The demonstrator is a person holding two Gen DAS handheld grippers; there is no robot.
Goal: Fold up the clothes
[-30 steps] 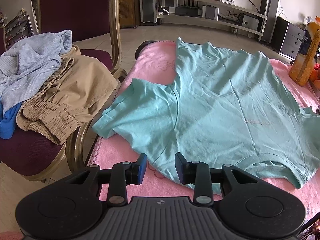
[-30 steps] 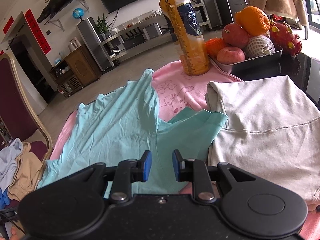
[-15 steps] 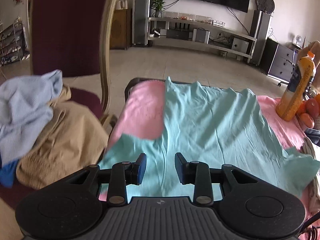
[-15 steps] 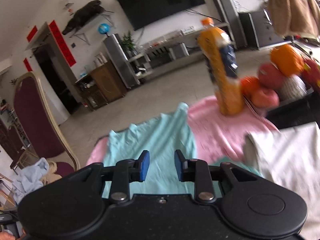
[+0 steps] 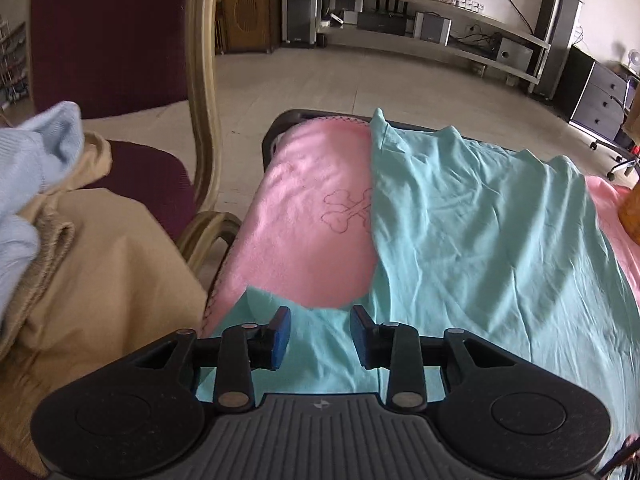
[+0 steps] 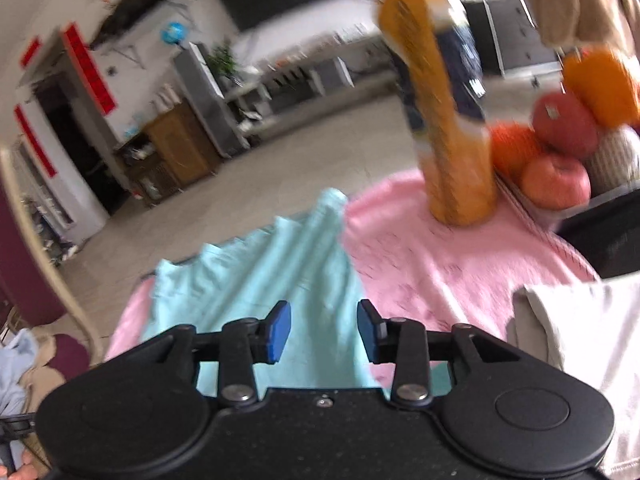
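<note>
dark-edged table [image 5: 280, 120] under a pink towel [image 5: 304, 232], teal t-shirt [image 5: 480, 240] spread flat over the towel's middle, orange drink bottle [image 6: 452, 128] standing far right, fruit tray [image 6: 568, 208] just beside it, pale folded garment [image 6: 580, 328] near right

T-shirt [image 5: 480, 240] lies spread on the blanket [image 5: 312, 216] that covers the table. Left of the table, a chair [image 5: 200, 80] with a heap of clothes [image 5: 88, 264] on its seat. To the right on the blanket stands a bottle [image 6: 448, 120], fruit tray [image 6: 560, 160] just beside it, another garment [image 6: 584, 340] nearer.
</note>
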